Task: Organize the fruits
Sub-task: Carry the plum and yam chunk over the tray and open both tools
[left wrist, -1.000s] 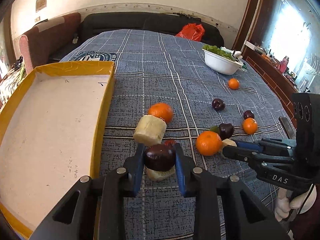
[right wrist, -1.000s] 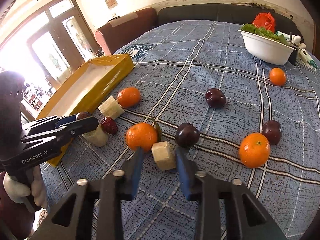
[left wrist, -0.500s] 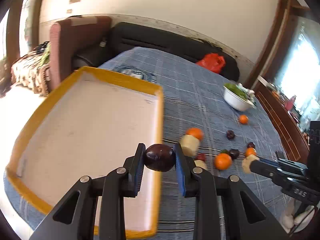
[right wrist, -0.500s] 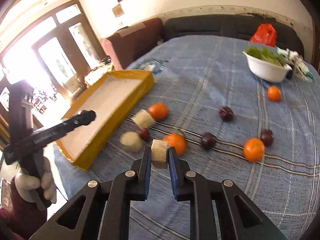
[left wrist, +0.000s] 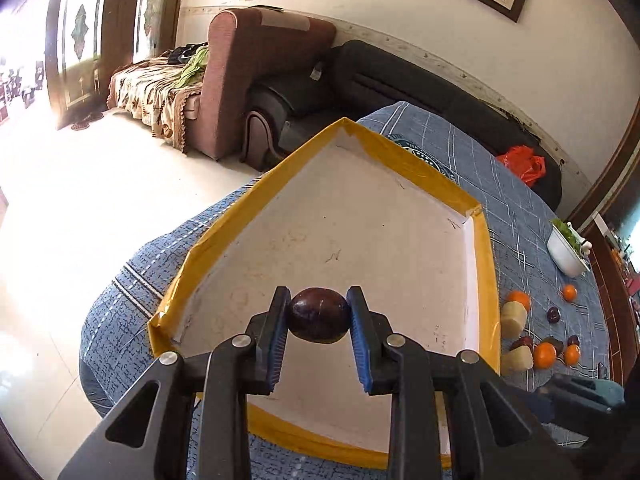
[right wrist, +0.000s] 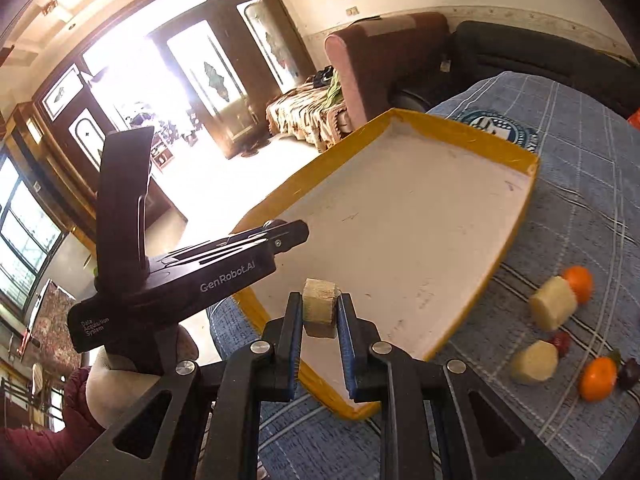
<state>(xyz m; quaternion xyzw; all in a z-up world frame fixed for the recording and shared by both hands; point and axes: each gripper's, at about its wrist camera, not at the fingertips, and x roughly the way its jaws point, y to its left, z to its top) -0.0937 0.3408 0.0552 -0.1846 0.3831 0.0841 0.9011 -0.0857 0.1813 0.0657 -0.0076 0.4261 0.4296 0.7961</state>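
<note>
Two tongs are loaded: the left tongs (left wrist: 319,314) clench a dark plum (left wrist: 319,315) above the near part of the yellow-rimmed tray (left wrist: 484,264), and the right tongs (right wrist: 319,312) clench a pale fruit chunk (right wrist: 319,307) over the tray's near edge. Remaining oranges (right wrist: 598,378), plums and pale chunks (right wrist: 554,307) lie on the blue checked tabletop (right wrist: 580,200) beside the tray.

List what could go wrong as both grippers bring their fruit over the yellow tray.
The round dark plum is pinched only at its sides by the left gripper; it may roll when let go, since the tray has a flat floor. The right gripper, holding the pale chunk, sits close beside the left one, so they could collide.
</note>
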